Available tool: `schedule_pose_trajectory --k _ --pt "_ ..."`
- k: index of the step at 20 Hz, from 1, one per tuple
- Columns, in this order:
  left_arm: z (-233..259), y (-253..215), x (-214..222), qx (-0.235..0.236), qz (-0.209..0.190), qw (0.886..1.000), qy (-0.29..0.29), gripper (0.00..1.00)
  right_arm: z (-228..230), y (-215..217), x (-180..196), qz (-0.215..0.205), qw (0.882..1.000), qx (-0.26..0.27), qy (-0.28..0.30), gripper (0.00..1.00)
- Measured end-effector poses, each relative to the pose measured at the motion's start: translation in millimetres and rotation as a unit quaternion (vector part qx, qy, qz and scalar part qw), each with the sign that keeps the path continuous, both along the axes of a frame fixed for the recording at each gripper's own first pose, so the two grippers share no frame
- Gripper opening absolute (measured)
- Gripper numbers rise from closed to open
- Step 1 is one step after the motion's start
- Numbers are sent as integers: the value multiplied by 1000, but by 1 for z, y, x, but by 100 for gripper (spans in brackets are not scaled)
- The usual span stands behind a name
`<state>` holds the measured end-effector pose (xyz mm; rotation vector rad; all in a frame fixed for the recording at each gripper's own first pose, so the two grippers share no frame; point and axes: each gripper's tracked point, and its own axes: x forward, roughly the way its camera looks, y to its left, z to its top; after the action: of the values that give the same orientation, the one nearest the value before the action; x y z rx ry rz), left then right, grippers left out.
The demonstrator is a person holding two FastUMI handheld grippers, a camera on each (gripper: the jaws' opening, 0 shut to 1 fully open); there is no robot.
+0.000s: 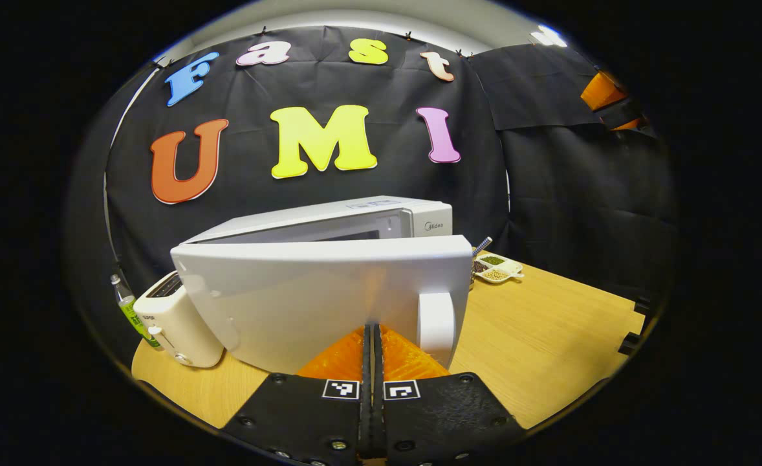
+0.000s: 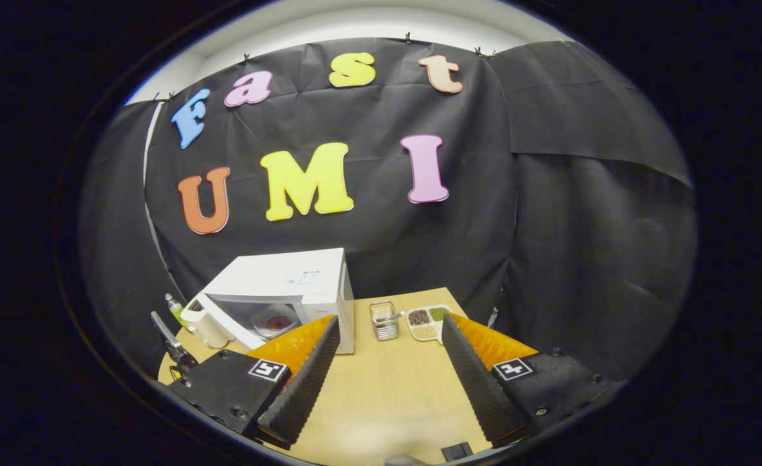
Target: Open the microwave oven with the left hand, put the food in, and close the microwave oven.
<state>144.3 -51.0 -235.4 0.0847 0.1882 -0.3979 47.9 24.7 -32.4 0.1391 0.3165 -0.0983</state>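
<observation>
Your left gripper (image 1: 374, 336) is the closest thing in the left gripper view. Its two fingers are pressed tight together with nothing between them, and the tips sit right up against the microwave door (image 1: 319, 298). You cannot tell if they touch it. That door swings out toward you and hides most of the inside of the microwave (image 1: 381, 217). A round white handle (image 1: 435, 329) sits on the door, just right of your fingers. Small grey brand writing shows on the front of the oven, near its right end.

Left of the door stands a cream toaster (image 1: 177, 323), partly cut off by the door. A bottle (image 1: 127, 309) with a green label stands behind it, and its words are too small to read. A white tray of seeds (image 1: 497, 266) peeks out to the right on the wooden table (image 1: 549, 336).

Your right gripper (image 2: 386, 323) is spread wide and holds nothing. It hangs above the table, well back from the oven. Between its fingers you see the microwave with its door open and a round plate with something red (image 2: 277, 321) inside. You cannot make out what the food is. A small wire basket (image 2: 384, 320) stands beside the seed tray.
</observation>
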Motion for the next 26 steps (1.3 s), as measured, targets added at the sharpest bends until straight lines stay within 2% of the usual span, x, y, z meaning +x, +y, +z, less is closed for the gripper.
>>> schedule_pose_trajectory --k 1,11,12,13,14,18,25,26 --pt "1 -6 6 0 -3 1000 -3 0 1 -4 2 -3 1000 -1 0 100" --pt "6 -39 71 -2 -3 1000 -14 0 -7 -35 11 -24 1000 -7 12 100" --pt "4 -42 76 -3 -2 1000 -12 0 -8 -35 12 -26 1000 -5 14 92" --pt "4 -45 81 -5 -3 1000 -11 0 -7 -36 13 -28 1000 -4 13 92" --pt "4 -47 86 -3 1 1000 -10 0 -6 -36 14 -28 1000 -5 13 100" --pt "4 -50 107 -21 14 1000 -3 0 -9 -34 19 -25 1000 -5 16 100" --pt "4 -50 110 -24 19 1000 -4 0 -13 -31 27 -23 1000 3 21 100" --pt "4 -50 110 -25 19 999 -5 0 -14 -29 27 -22 1000 4 20 92"
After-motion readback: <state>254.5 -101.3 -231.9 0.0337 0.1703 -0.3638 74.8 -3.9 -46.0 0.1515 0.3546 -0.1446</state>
